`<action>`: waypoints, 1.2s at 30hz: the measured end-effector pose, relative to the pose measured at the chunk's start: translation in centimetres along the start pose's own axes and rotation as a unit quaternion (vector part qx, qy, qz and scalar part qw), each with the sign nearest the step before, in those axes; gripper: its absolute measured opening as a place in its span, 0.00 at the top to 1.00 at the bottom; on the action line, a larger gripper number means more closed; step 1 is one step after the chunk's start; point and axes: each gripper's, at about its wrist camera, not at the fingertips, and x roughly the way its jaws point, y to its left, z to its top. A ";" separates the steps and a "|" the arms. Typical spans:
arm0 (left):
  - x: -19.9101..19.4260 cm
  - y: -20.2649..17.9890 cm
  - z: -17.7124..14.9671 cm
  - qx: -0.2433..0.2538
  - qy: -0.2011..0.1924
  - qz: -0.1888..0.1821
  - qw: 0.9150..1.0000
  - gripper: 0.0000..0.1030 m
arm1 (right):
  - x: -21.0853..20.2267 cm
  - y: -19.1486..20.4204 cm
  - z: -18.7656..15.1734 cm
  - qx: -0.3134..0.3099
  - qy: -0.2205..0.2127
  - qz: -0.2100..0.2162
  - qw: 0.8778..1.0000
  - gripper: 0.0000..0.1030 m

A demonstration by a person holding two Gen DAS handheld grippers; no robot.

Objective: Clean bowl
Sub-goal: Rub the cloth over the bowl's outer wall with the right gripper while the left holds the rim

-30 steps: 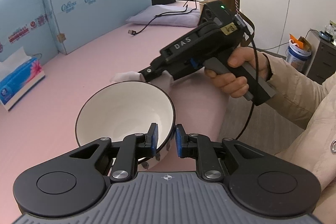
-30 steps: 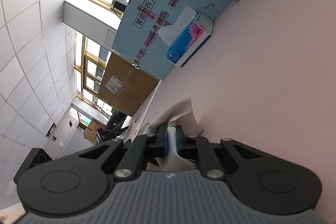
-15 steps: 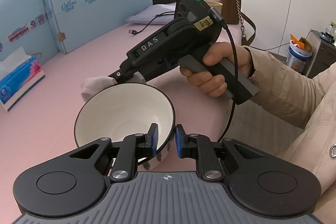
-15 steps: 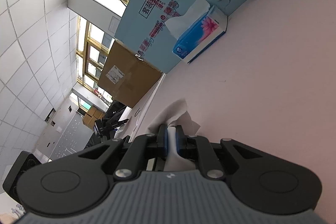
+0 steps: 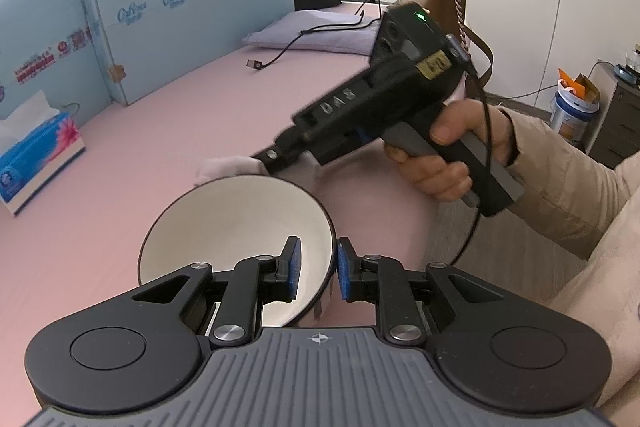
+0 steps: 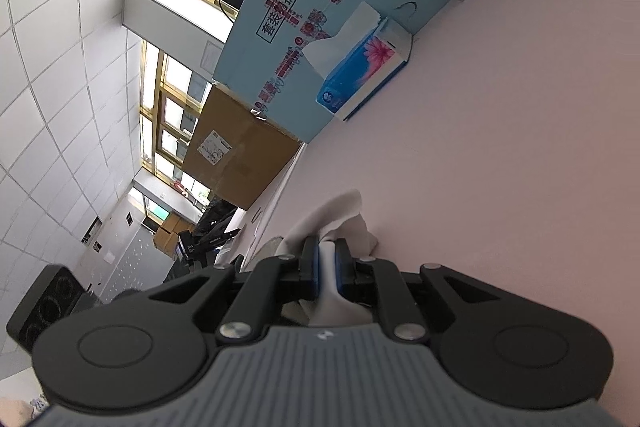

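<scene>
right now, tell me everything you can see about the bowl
The bowl is round, glossy white inside with a thin dark rim and a dark outside, ceramic by its look. It looks empty and is tilted, its opening facing up and toward the camera. The left gripper straddles its near rim, jaws opening. A white tissue sits just behind its far rim.

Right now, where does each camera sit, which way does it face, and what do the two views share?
Left wrist: on the left gripper, jaws opening astride the bowl rim, facing across the pink table; shows the right hand and right gripper.
Right wrist: on the right gripper, rolled sideways, pinching a white tissue.
Shared: tissue box, blue panels.
</scene>
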 end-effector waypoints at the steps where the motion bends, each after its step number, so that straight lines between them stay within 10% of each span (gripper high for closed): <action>1: 0.1 -0.1 0.1 0.000 0.000 0.000 1.000 0.75 | -0.2 0.0 -0.1 0.000 -0.001 0.000 1.000 0.89; 36: -0.3 0.3 -1.0 0.016 0.003 -0.022 1.000 0.85 | -1.4 0.0 -1.3 0.016 -0.023 0.019 0.999 0.89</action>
